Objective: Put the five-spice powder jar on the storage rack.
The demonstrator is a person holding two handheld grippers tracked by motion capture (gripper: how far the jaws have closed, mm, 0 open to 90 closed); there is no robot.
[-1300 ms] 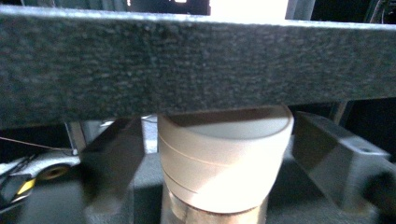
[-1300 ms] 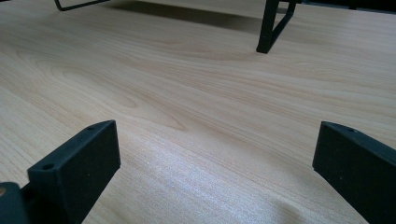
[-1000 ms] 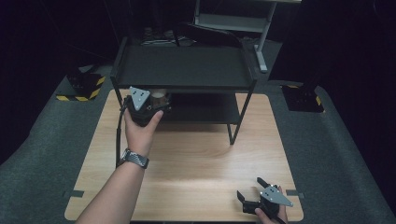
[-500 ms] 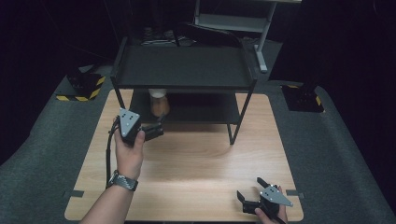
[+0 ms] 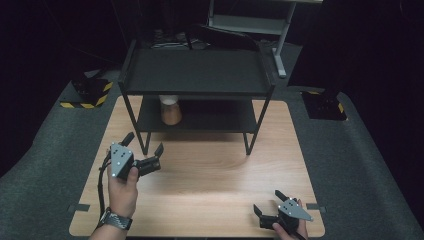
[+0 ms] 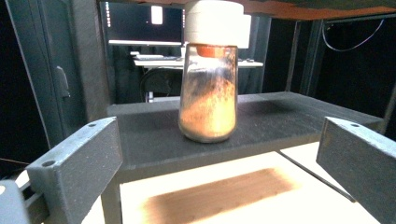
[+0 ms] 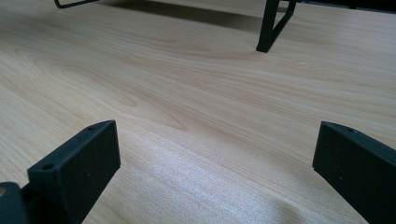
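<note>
Open table (image 5: 210, 170) fronts the rack (image 5: 197, 75); its legs flank the jar (image 5: 171, 111).

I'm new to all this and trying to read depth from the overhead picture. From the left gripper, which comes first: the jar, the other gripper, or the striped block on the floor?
In the high view, from the left gripper:
1. Jar, just ahead on the rack's lower shelf.
2. Striped block, off the table, far left on the floor.
3. Right gripper, across the table at its near right corner.

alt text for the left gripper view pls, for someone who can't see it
A glass jar of orange powder with a white lid stands upright on the lower shelf of a black rack. The left gripper faces it with jaws wide open and empty, above a light wooden table.
</note>
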